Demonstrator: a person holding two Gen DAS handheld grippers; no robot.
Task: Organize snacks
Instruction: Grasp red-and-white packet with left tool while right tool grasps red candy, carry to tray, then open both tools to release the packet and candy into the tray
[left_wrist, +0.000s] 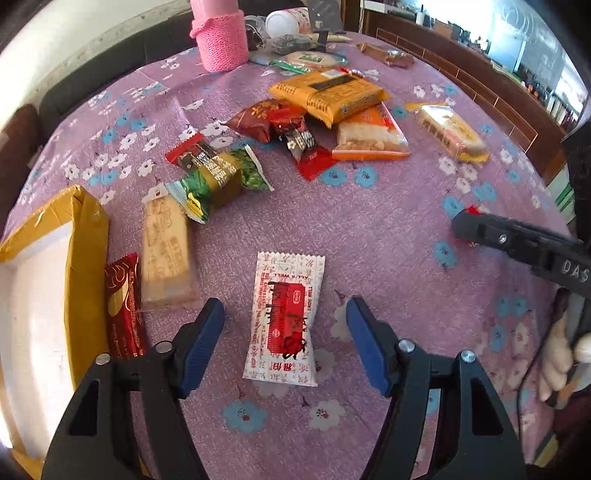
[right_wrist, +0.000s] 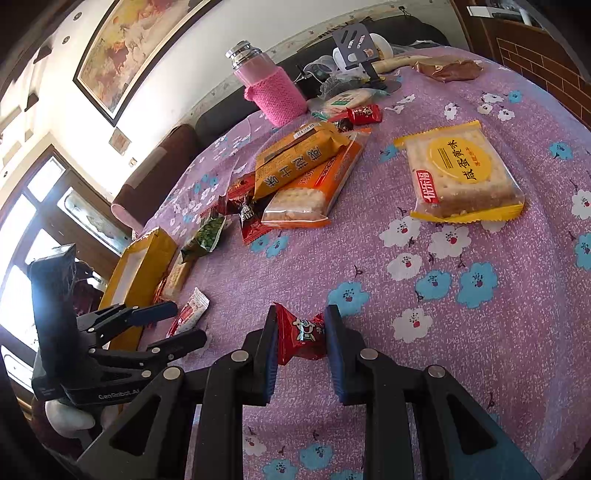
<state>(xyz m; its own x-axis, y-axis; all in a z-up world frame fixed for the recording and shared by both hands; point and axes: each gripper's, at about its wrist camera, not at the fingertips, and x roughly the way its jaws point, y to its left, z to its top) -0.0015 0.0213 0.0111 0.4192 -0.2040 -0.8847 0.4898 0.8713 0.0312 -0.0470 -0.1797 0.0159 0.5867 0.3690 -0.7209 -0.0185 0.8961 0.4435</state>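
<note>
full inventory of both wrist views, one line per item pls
white-and-red sachet: 1, white with red panel, between the left tool's fingers, on the cloth
small red candy: 1, red, clamped in the right tool
box: 1, yellow outside, white inside, table's left edge
dark red bar: 1, beside the box
beige wafer pack: 1, right of the bar
green pack: 1, mid-table
orange packs: 2, stacked, far centre
yellow cracker pack: 1, apart on the right
pink knitted bottle: 1, far edge
tablecloth: purple, floral
left tool: open
right tool: shut
</note>
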